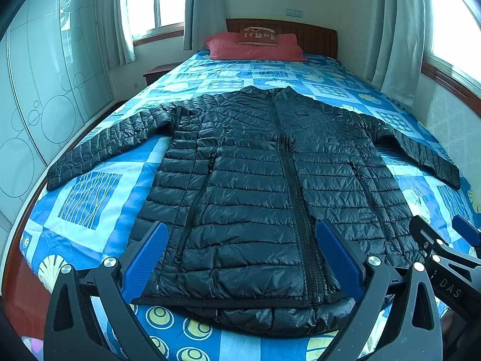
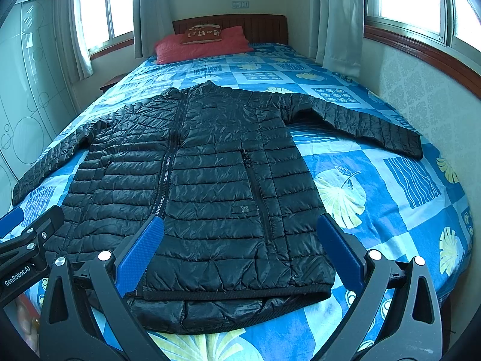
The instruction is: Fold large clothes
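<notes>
A black quilted puffer jacket [image 1: 258,186] lies flat and zipped on the bed, collar toward the pillows, both sleeves spread out; it also shows in the right wrist view [image 2: 204,186]. My left gripper [image 1: 240,231] is open and empty, hovering above the jacket's hem on its left half. My right gripper [image 2: 239,225] is open and empty, hovering above the hem on its right half. The right gripper shows at the right edge of the left wrist view [image 1: 445,240]; the left gripper shows at the left edge of the right wrist view [image 2: 30,234].
The bed has a blue patterned cover [image 1: 90,198], also in the right wrist view [image 2: 390,186]. A red pillow [image 1: 255,48] and a brown cushion [image 1: 257,36] lie at the wooden headboard. A glass wardrobe [image 1: 45,90] stands left, a wall and curtained windows [image 2: 421,75] right.
</notes>
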The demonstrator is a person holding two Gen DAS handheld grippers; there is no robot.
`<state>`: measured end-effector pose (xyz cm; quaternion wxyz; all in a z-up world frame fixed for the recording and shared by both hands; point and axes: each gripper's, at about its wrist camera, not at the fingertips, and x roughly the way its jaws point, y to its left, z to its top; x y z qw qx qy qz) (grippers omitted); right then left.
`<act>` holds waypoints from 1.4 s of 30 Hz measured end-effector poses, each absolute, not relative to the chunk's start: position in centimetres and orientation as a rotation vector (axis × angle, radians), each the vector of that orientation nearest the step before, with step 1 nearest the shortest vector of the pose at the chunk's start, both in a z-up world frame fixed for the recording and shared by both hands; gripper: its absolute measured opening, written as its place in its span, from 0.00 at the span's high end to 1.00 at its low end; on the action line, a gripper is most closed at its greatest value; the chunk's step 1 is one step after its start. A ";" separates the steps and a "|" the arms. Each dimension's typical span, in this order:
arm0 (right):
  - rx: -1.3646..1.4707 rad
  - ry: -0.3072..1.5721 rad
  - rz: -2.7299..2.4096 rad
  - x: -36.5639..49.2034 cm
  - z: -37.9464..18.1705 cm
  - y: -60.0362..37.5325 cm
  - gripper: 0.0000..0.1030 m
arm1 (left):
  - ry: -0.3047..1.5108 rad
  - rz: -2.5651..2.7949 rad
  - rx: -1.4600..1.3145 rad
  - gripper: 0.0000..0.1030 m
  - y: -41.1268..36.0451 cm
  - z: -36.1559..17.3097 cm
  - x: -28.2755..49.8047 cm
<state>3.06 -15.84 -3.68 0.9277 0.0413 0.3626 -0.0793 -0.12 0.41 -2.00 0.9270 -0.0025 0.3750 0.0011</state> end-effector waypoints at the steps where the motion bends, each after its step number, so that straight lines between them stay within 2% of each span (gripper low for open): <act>1: 0.085 0.744 -0.163 3.0 -3.8 -15.9 0.02 | 0.767 0.004 -0.004 0.05 0.3 -1.9 -0.1; 19: 0.135 0.757 -0.164 4.6 -4.6 -17.0 0.02 | 0.789 0.033 -0.030 0.05 2.3 -2.7 2.3; 25: 0.252 0.761 -0.227 6.9 -6.0 -22.5 0.02 | 0.821 0.195 -0.123 0.05 9.1 -4.6 6.6; 32: 0.424 0.700 -0.371 9.4 -7.5 -32.7 0.02 | 0.850 0.504 -0.218 0.05 21.2 -8.9 11.8; 34: 0.465 0.686 -0.440 10.2 -8.1 -36.3 0.09 | 0.868 0.572 -0.242 0.05 24.2 -10.3 13.1; 36: 0.524 0.675 -0.477 10.9 -8.6 -39.7 0.23 | 0.881 0.633 -0.259 0.05 26.9 -11.4 14.1; 42: 0.701 0.563 -0.574 11.9 -10.4 -49.1 0.23 | 0.873 0.720 -0.285 0.05 30.8 -13.3 15.2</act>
